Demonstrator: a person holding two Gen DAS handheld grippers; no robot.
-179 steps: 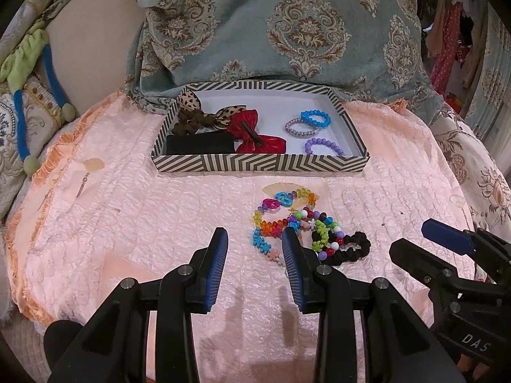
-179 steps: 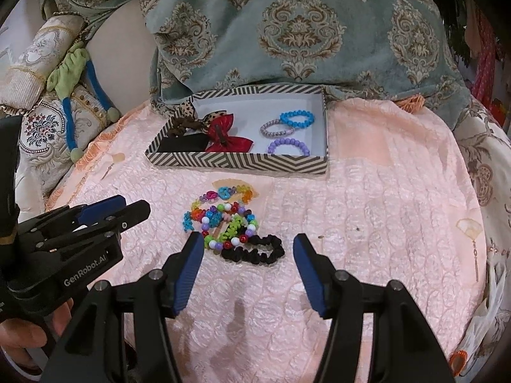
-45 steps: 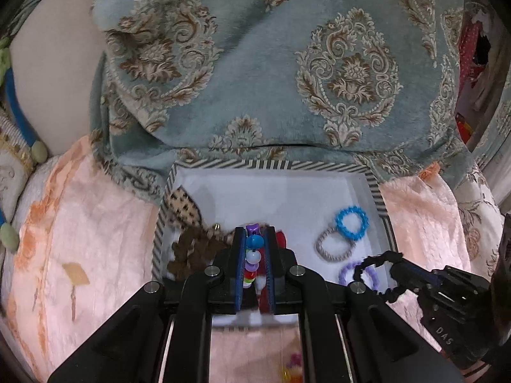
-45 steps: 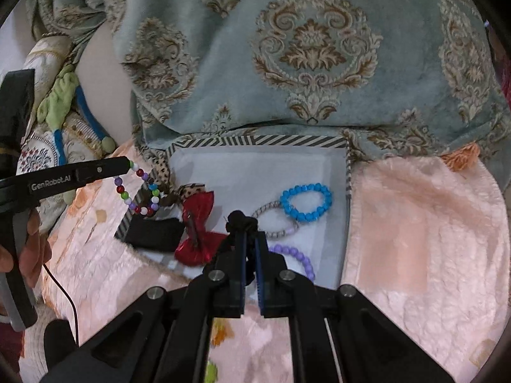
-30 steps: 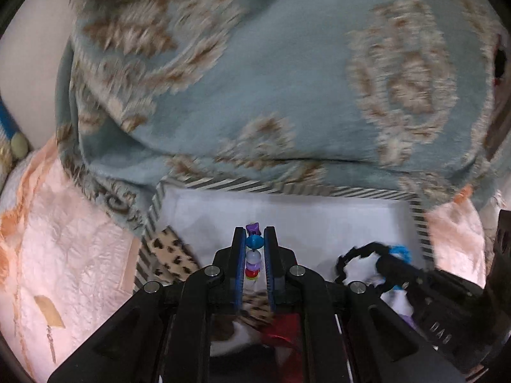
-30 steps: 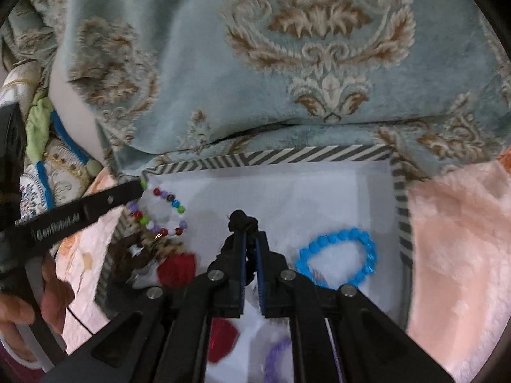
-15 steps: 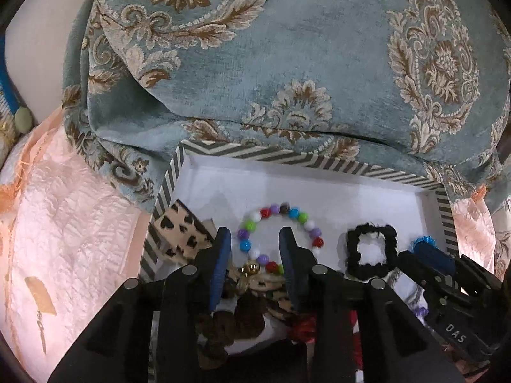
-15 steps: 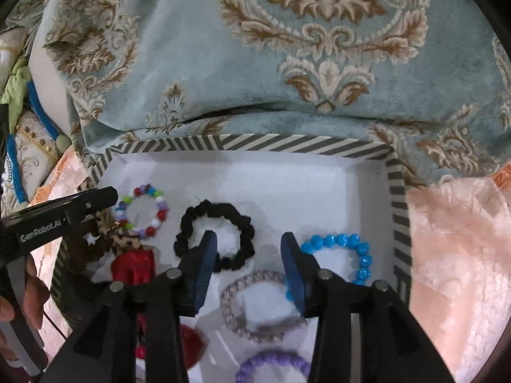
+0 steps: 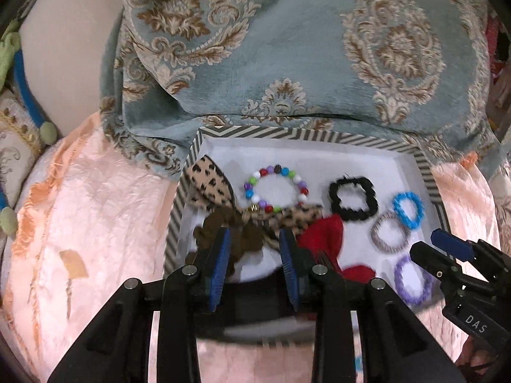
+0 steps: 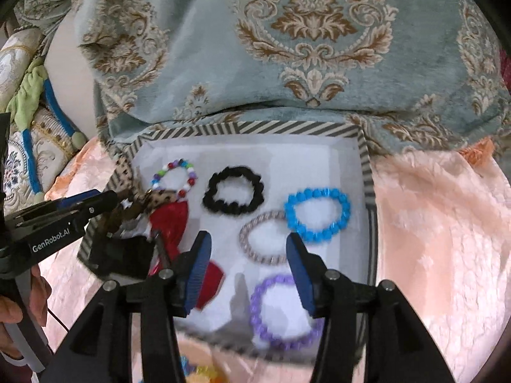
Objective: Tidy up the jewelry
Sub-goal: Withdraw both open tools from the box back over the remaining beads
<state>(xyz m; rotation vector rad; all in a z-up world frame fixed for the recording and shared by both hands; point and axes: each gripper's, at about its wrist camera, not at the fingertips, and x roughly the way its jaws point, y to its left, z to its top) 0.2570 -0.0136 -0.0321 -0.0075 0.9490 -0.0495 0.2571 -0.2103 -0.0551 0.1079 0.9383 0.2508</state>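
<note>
Bare white floor lies along the tray's (image 10: 249, 127) far side; the cushion (image 10: 287, 48) overhangs its far rim.

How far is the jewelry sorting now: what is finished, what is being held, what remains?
Done: the multicoloured bead bracelet and black scrunchie lie in the striped tray. In hand: nothing; the left gripper is open, the right gripper opening, both empty. Left: colourful beads outside the tray's near edge.
</note>
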